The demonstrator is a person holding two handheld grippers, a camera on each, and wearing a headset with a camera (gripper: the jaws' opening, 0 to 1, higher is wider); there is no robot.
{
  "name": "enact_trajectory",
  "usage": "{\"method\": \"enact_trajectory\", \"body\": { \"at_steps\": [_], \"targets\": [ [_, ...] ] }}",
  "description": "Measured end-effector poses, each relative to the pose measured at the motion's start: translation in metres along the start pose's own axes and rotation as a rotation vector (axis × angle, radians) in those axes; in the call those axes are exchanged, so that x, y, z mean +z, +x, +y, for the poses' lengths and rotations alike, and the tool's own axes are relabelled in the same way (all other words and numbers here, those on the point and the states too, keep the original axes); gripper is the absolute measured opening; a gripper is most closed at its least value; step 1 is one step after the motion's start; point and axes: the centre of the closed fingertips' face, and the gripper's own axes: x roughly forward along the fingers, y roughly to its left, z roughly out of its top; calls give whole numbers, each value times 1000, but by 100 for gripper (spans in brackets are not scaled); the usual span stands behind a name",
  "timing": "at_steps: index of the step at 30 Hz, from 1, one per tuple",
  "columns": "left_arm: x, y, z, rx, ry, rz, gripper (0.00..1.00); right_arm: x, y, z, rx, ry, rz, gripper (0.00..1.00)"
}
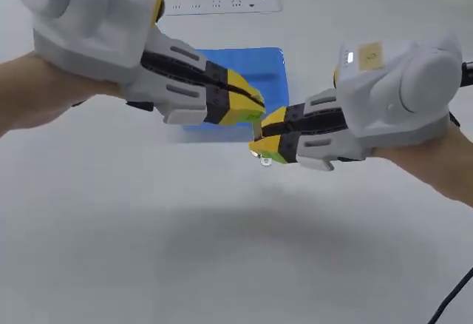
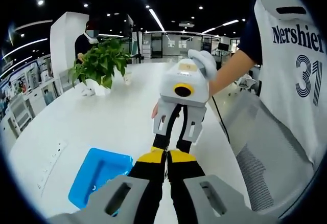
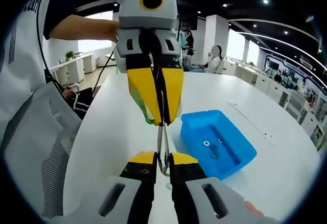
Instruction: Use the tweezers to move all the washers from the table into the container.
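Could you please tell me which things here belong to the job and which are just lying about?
For the job:
tweezers
blue container
washers in the container
loose washer

Lying about:
power strip
potted plant
black cable
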Motion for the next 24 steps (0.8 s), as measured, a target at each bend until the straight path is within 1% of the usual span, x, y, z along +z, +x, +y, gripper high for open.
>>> {"method": "enact_trajectory", "body": {
  "at_steps": [8,10,11,18,24],
  "targets": [
    [19,-16,9,24,39,-6,5,25,-5,-11,-13,-45,-18,11],
    [23,-19,12,30,49,-6,5,30,-6,-14,-18,-59,-22,11],
    [24,-22,16,33,55,-7,5,34,-6,-17,-20,-63,-25,11],
    [30,-32,31,50,79,-6,5,47,-3,-31,-29,-86,-39,11],
    [28,-35,44,61,90,2,5,51,4,-43,-27,-103,-39,11]
  ]
}}
